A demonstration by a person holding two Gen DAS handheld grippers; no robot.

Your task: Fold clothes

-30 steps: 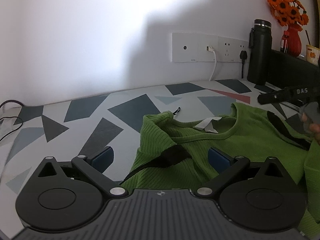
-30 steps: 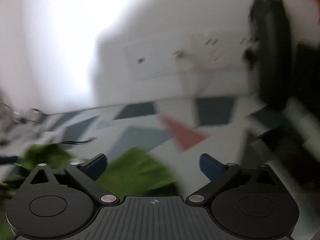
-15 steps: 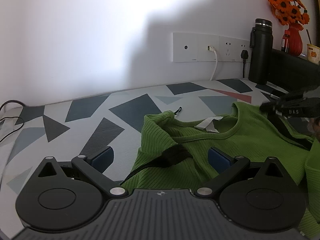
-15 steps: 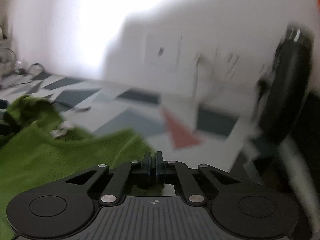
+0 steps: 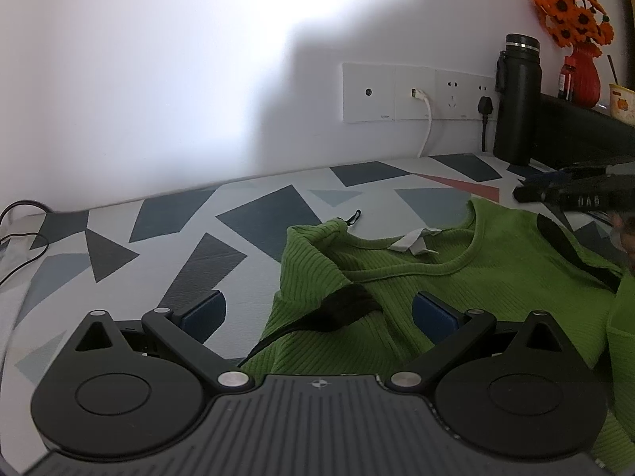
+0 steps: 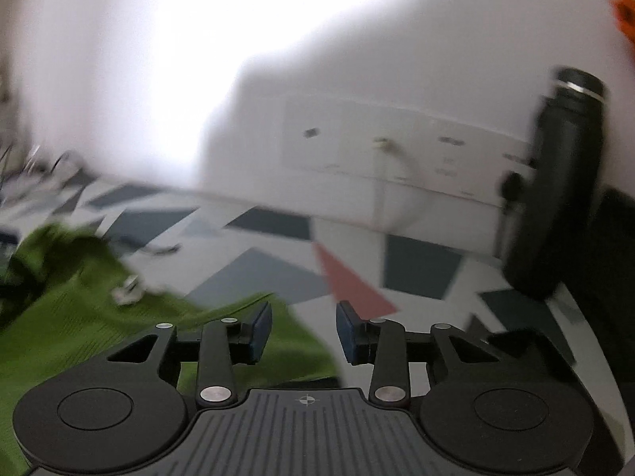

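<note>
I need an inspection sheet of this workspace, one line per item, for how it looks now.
Surface: table with grey triangle pattern.
Job's things: green top lying rumpled, neck label showing.
Clutter: black flask, red vase with orange flowers.
Grippers: left claw open over the top's shoulder; right claw open at the top's edge.
Cables: white cable and black plug in wall sockets; black wire far left.
Surroundings: white wall.

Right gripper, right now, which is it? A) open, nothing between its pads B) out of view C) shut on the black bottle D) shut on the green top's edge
A: the right gripper has its blue pads apart with a clear gap between them, and the green top lies under and beside the left pad, not pinched.
</note>
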